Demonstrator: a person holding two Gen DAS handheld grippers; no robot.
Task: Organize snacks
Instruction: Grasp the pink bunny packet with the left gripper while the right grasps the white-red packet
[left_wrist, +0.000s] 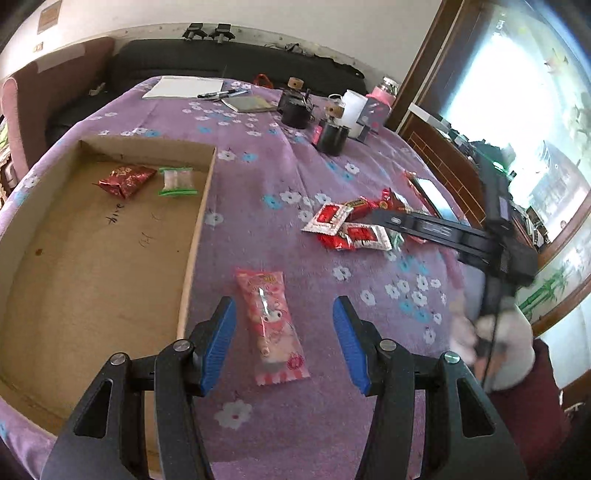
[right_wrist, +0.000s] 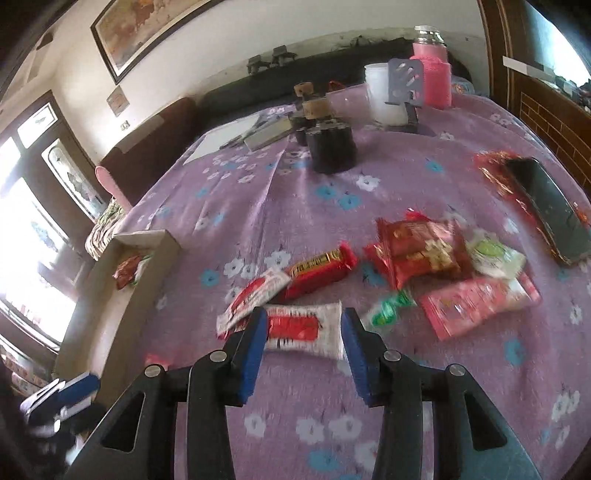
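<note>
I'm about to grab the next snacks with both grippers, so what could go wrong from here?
1. The red-and-white packet between the open right gripper overlaps another packet; both may lift together.
2. The pink packet under the open left gripper lies flat on soft cloth; the fingers may snag fabric.

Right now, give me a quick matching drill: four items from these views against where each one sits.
Items:
1. dark red foil packet
2. long pink packet
3. phone
4. pink bottle

Places:
A. far end of the table, beside a white cup
B. inside the cardboard box
C. on the cloth between the left gripper's fingers
D. right edge of the table, on red foil

Pairs: 1-B, 2-C, 3-D, 4-A
</note>
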